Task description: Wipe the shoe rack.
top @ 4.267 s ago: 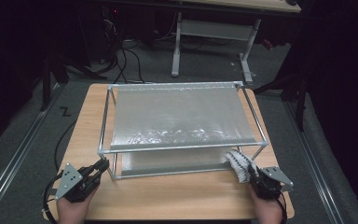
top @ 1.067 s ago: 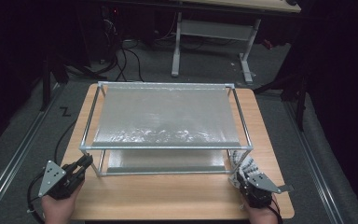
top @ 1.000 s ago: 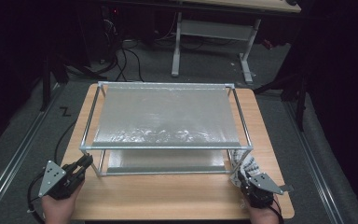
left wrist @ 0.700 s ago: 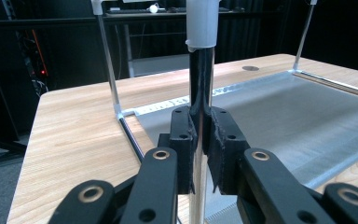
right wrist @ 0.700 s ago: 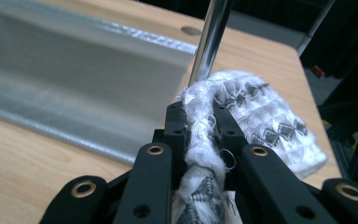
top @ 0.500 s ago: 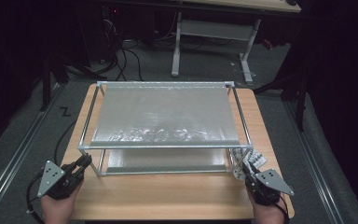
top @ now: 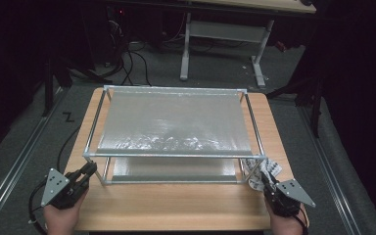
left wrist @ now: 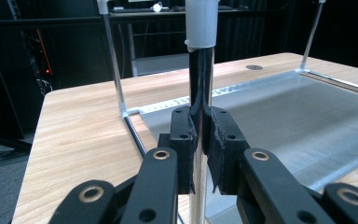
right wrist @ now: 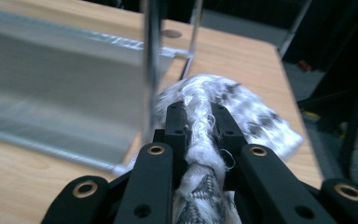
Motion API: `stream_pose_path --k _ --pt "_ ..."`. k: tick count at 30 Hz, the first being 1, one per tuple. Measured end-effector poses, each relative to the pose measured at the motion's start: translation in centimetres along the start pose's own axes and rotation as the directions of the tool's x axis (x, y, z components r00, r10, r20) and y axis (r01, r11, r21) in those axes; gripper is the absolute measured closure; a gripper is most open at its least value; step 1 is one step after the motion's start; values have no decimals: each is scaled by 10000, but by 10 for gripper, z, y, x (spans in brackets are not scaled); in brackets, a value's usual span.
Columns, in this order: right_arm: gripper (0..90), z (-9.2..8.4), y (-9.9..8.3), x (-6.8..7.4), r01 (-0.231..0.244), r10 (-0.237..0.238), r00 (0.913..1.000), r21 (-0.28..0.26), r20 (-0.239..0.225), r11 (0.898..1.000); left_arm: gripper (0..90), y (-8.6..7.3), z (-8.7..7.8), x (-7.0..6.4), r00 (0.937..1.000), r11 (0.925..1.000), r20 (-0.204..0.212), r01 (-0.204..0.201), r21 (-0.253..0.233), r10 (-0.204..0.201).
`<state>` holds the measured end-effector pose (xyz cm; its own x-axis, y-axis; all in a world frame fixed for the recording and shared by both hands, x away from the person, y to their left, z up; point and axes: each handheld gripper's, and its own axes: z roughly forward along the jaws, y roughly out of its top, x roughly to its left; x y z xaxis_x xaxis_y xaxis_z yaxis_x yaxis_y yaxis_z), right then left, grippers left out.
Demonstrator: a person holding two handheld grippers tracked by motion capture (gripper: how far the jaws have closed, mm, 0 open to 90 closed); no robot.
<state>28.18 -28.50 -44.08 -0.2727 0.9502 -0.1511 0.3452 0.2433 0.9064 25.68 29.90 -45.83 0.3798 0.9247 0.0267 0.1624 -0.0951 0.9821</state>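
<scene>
Where the person's arms enter the high view from below, they are cut off by the lower edge, so that little beyond the hands is seen. The left claw (top: 89, 169) is pinched on the near left upright post (left wrist: 200, 84) of the metal rack (top: 174, 155), at the near left corner; in the left gripper view the post is seen pressed between the two black pads, with a white cap at its top cut off by the upper edge. The right claw (top: 266, 179) is clamped on a black-and-white patterned cloth (top: 267, 167), which lies bunched on the bench (top: 176, 205) at the near right corner of the rack, just beside its corner post. In the right gripper view the cloth (right wrist: 205, 140) is seen squeezed between the pads, and its far part is blurred, so its pattern is hard to make out. Whether the cloth touches the post cannot be told. The lower shelf of the rack is largely hidden under the upper one, which is covered by a grey ribbed sheet (top: 171, 120). The bench is of light wood and is nearly covered by the rack. The room is dark; a grey floor, trailing cables (top: 137, 63) and the white legs of another table (top: 185, 49) are made out behind.
</scene>
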Motion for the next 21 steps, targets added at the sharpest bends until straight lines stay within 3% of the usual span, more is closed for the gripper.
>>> stream_pose_path --k 1,5,12,16,17,21 --pt "804 -4 3 -7 -348 353 9992 -300 169 9989 809 0 0 0 10000 10000 -22 -9 7 9" --pt "805 -5 1 -18 -604 611 9971 -161 444 9980 809 0 0 0 10000 10000 -32 -5 4 5" --pt "805 -7 0 -2 -165 165 9999 -190 -6 9997 809 0 0 -1 10000 10000 -61 0 -5 0" --pt "804 -13 16 8 9 -21 9999 -797 -153 9968 808 0 0 -1 10000 10000 -95 -15 1 15" --pt "803 -19 26 10 13 -23 10000 -1161 -84 9932 808 0 0 -1 10000 10000 -97 -15 -6 15" --pt "801 -24 36 7 -45 40 10000 -1356 -34 9908 808 0 0 -1 9999 10000 -97 -27 -14 27"
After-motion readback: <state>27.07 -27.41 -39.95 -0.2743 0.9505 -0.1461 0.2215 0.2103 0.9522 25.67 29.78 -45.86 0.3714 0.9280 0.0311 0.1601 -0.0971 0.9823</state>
